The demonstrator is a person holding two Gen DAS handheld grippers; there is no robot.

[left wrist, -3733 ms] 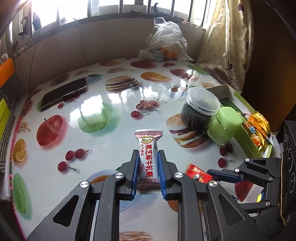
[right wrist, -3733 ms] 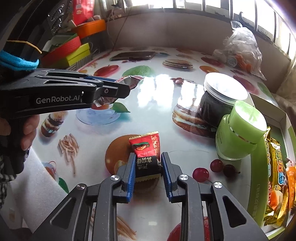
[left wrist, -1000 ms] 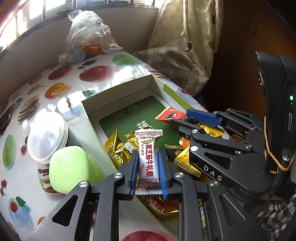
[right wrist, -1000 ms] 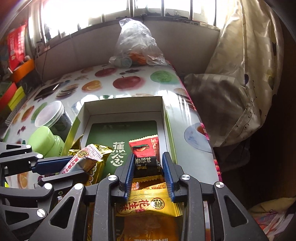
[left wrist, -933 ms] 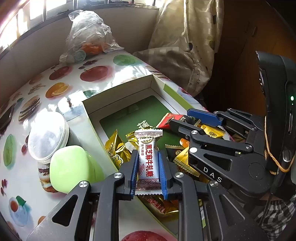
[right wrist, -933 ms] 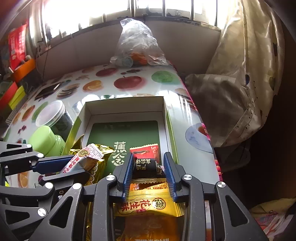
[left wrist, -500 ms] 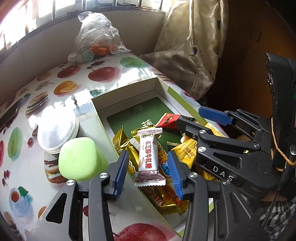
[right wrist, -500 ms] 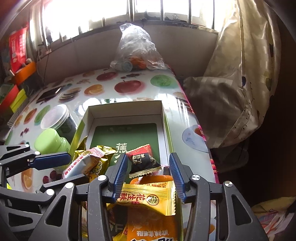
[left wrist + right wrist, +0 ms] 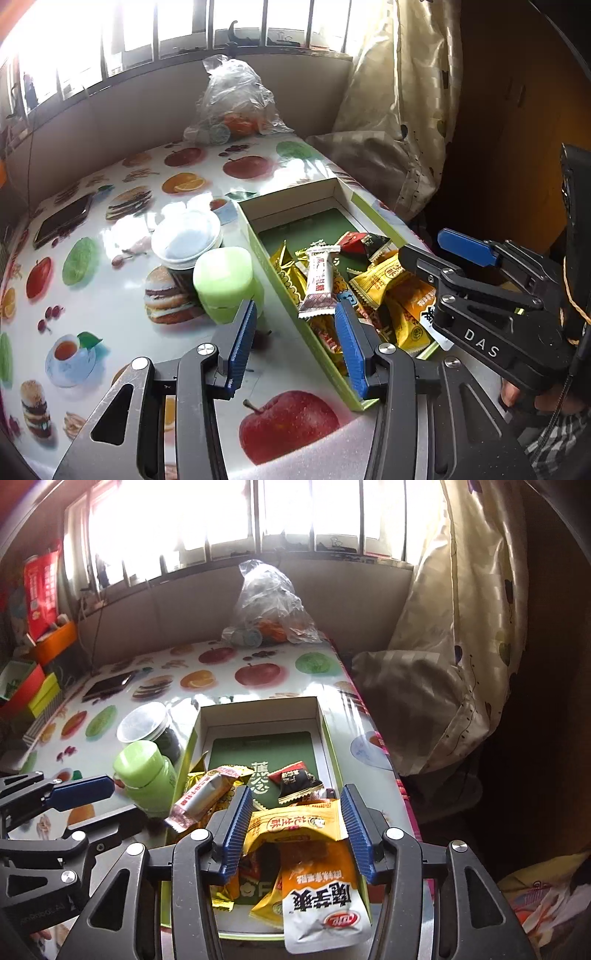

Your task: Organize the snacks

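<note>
1. Snacks: the white candy bar (image 9: 320, 281) and the red-black candy (image 9: 296, 780) lie in the green box (image 9: 266, 258) on the desk (image 9: 110, 295) (among yellow packets).
2. Left hand-held gripper (image 9: 293, 345): released, nothing between its pads.
3. Right hand-held gripper (image 9: 295, 834): jaws opening, gripping nothing.

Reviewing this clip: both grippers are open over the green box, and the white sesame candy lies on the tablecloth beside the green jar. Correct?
Not quite. The white sesame candy lies inside the green box, on the other snacks, as the left wrist view shows. Left gripper and right gripper are open.
</note>
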